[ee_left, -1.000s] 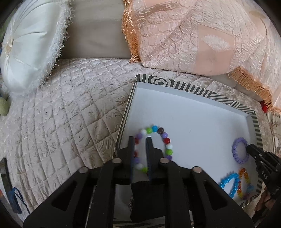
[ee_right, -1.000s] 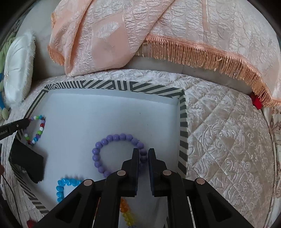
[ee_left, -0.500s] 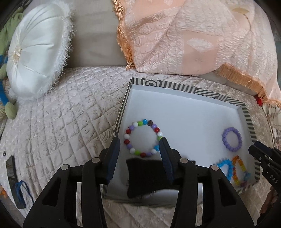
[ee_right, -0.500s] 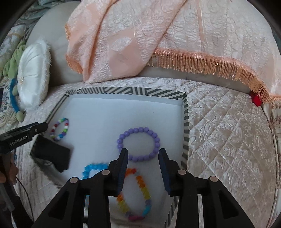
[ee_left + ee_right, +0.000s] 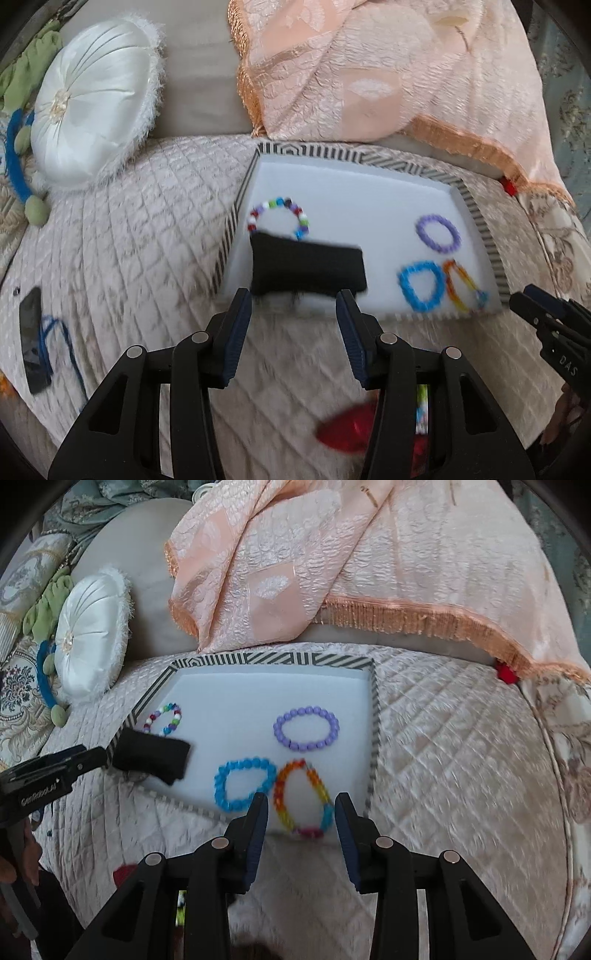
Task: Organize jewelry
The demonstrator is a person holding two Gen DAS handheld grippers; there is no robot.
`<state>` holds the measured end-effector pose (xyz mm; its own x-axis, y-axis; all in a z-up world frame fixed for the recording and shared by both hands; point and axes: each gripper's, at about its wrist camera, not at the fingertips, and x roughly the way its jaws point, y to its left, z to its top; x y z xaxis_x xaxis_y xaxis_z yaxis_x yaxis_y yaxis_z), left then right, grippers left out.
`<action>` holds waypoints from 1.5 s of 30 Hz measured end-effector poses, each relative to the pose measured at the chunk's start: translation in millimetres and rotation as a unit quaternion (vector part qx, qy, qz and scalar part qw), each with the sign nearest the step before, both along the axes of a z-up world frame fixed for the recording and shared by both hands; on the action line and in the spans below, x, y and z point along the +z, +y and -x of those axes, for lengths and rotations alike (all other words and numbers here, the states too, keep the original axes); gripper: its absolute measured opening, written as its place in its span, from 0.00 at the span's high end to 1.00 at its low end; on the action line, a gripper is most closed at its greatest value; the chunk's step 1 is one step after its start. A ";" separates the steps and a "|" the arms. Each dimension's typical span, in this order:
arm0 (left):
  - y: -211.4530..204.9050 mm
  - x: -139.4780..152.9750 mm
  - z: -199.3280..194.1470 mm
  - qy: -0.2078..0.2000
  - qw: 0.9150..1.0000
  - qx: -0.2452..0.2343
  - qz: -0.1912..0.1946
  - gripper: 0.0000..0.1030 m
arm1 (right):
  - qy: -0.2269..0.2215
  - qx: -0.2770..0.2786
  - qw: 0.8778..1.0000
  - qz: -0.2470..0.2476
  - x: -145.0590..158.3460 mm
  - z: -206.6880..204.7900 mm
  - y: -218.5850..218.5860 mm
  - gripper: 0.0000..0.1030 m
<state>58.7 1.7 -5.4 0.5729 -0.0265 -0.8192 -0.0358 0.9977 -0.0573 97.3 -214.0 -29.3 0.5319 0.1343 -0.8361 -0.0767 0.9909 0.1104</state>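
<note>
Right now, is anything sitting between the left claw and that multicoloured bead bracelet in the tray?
Yes. A black fabric pouch lies across the near left corner of the white striped-rim tray, directly between the open left gripper and the multicoloured bead bracelet. In the left wrist view it covers the bracelet's near edge.

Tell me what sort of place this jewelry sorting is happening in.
Most likely a home bedroom or sitting room: the striped tray of bead bracelets sits on a quilted cover, with a round white satin cushion and a fringed peach throw behind it.
</note>
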 end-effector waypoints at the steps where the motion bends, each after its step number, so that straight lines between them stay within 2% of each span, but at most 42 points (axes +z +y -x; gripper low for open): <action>1: -0.9 -0.7 7.8 0.002 1.000 -0.001 0.003 0.54 | -0.002 -0.001 1.000 -0.002 1.1 6.0 0.0 0.65; 14: -13.0 -5.9 74.8 0.008 1.000 -0.019 0.007 0.53 | -0.008 -0.004 1.000 0.011 10.5 72.8 2.5 0.65; 18: -10.3 -8.1 85.0 0.016 0.999 -0.019 0.023 0.42 | -0.007 -0.006 1.000 0.009 11.5 90.5 -4.1 0.64; 25: -4.4 -14.4 91.8 0.035 0.998 -0.011 0.047 0.40 | 0.011 0.002 1.000 -0.011 3.3 115.4 -13.0 0.64; 32: -3.4 -24.0 90.4 0.066 0.994 -0.014 0.089 0.40 | 0.034 0.004 0.999 -0.029 -11.5 114.9 -17.3 0.64; 38: -16.9 -40.7 83.4 0.102 0.987 -0.026 0.119 0.40 | 0.034 0.012 0.999 -0.037 -12.5 106.5 -12.7 0.64; 45: -28.6 -55.4 71.0 0.115 0.985 -0.019 0.124 0.40 | 0.044 0.026 0.998 -0.045 -21.2 85.7 -4.9 0.64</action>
<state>-12.3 -26.9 -60.8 0.3679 -0.2596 -0.8929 -0.0390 0.9551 -0.2938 11.6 -218.9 -50.5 0.4471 0.2365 -0.8627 -0.1147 0.9716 0.2070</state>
